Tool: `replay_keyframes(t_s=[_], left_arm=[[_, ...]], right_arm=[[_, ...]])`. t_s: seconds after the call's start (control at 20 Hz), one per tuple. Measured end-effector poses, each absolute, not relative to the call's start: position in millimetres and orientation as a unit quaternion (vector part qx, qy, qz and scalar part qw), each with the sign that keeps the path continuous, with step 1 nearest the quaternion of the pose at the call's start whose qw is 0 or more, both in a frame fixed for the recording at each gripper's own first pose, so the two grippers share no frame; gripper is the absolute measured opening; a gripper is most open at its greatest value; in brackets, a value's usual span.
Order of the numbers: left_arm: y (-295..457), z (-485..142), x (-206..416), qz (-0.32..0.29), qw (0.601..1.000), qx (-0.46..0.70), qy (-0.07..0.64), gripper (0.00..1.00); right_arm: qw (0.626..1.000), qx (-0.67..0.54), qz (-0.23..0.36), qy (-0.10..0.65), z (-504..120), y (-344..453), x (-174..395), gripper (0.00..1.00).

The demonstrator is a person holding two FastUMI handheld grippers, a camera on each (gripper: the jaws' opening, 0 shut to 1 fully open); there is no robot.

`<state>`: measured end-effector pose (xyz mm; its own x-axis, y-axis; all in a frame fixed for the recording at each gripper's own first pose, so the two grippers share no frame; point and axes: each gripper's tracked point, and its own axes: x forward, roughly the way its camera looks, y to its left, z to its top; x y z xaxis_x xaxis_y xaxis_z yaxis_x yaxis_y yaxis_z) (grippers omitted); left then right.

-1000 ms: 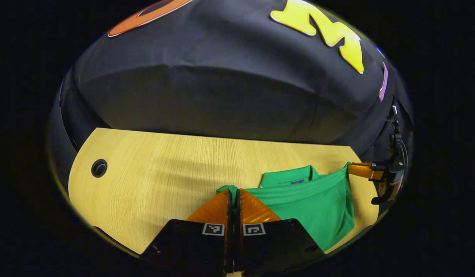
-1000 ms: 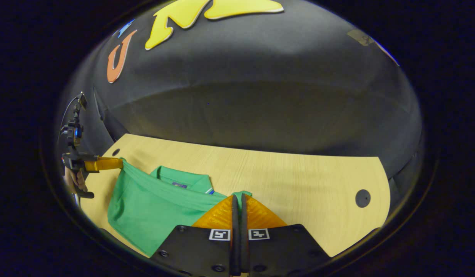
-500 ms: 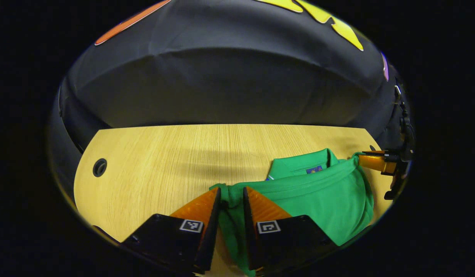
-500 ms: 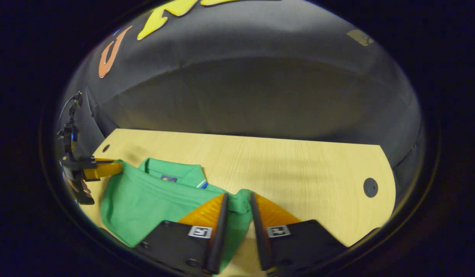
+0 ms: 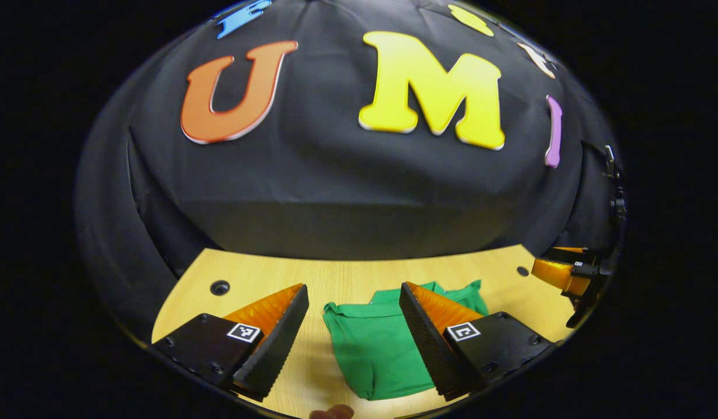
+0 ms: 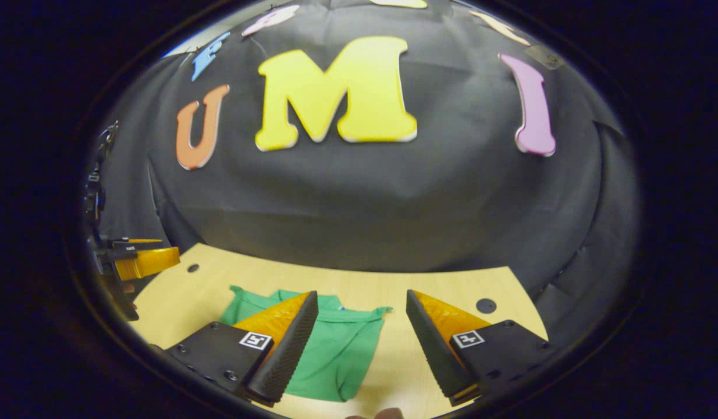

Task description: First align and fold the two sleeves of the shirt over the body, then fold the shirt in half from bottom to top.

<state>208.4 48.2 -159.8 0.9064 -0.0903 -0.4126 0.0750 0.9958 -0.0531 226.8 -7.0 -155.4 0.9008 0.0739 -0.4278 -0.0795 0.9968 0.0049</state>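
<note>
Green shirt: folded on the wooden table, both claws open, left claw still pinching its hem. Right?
Not quite. The left claw is not pinching anything: the left gripper view shows its fingers spread wide, with the green shirt lying free on the wooden table between and beyond them. The rest holds: the shirt is folded and the right claw is open too.

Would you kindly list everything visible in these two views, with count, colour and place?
shirt: one, green, folded, lying on the table between and beyond the left gripper's fingers; also seen in the right gripper view.
table: one, light wood, with small round holes near its far corners.
booth wall: one, black cloth, behind the table.
left gripper: one, open, raised above the shirt, touching nothing.
right gripper: one, open, raised above the table, touching nothing.
fingertip: one, at the bottom edge of the left gripper view.
</note>
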Motion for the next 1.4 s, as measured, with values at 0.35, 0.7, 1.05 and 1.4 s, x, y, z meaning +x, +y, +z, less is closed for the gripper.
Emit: replay_keyframes(t_s=[0.35,0.7,1.05,1.4], left_arm=[[38,4,75,-0.02,0.997,-0.011,0.068,1.0],[33,24,-41,-0.001,1.0,-0.024,0.011,0.92],[13,-9,-80,-0.022,0.998,-0.033,0.047,1.0],[14,-3,-90,-0.024,0.999,-0.011,0.042,1.0]], right_arm=[[0.997,-0.033,0.024,0.073,-10,-1,93,0.92],[0.999,-0.048,-0.002,0.007,25,12,-37,0.92],[0.999,-0.037,-0.01,0.036,8,7,-83,0.93],[0.999,-0.035,-0.004,0.037,7,17,-91,0.95]])
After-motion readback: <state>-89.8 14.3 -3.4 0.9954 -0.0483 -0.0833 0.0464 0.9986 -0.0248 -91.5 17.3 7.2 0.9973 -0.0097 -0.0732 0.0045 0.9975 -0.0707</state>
